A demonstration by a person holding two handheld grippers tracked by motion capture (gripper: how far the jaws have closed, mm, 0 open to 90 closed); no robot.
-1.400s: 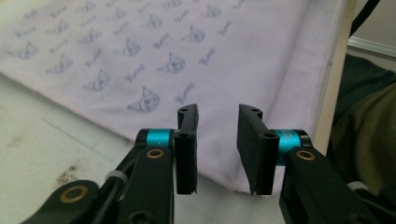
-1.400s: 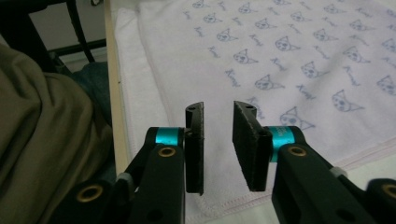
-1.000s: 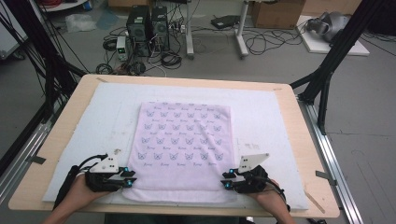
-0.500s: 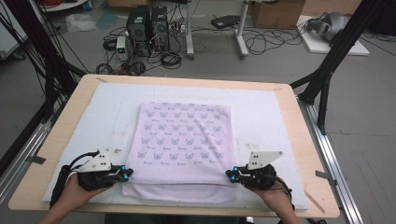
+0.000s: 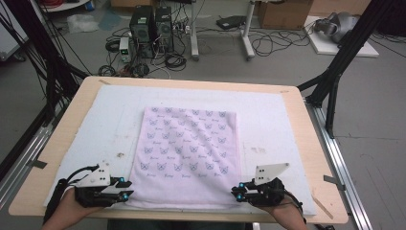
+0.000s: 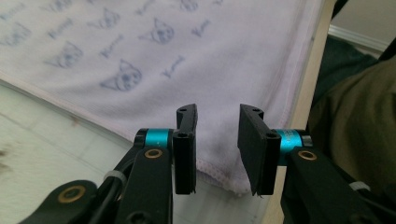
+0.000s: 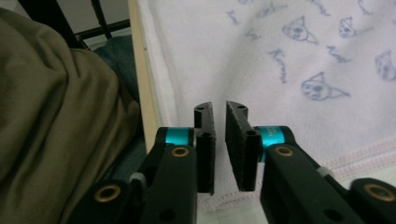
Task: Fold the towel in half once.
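Note:
A pale pink towel [image 5: 189,153] printed with small cat faces lies flat on the white mat [image 5: 110,120]. My left gripper [image 5: 127,189] sits at the towel's near left corner, just outside its edge. In the left gripper view the towel [image 6: 140,56] spreads ahead, and the left gripper [image 6: 218,112] is open over the hemmed corner with nothing between its jaws. My right gripper [image 5: 238,188] sits at the near right corner. In the right gripper view its jaws stand a narrow gap apart over the towel [image 7: 303,56]; the right gripper [image 7: 219,107] holds nothing.
The mat covers most of a wooden table [image 5: 311,143], whose near edge runs close behind both grippers. The person's olive clothing [image 7: 56,116] is just past that edge. Computer towers [image 5: 153,24] and cables lie on the floor beyond the table.
Both grippers were at the towel's near corners a second ago; they have since slid outward off the cloth. The towel's near edge now lies flat.

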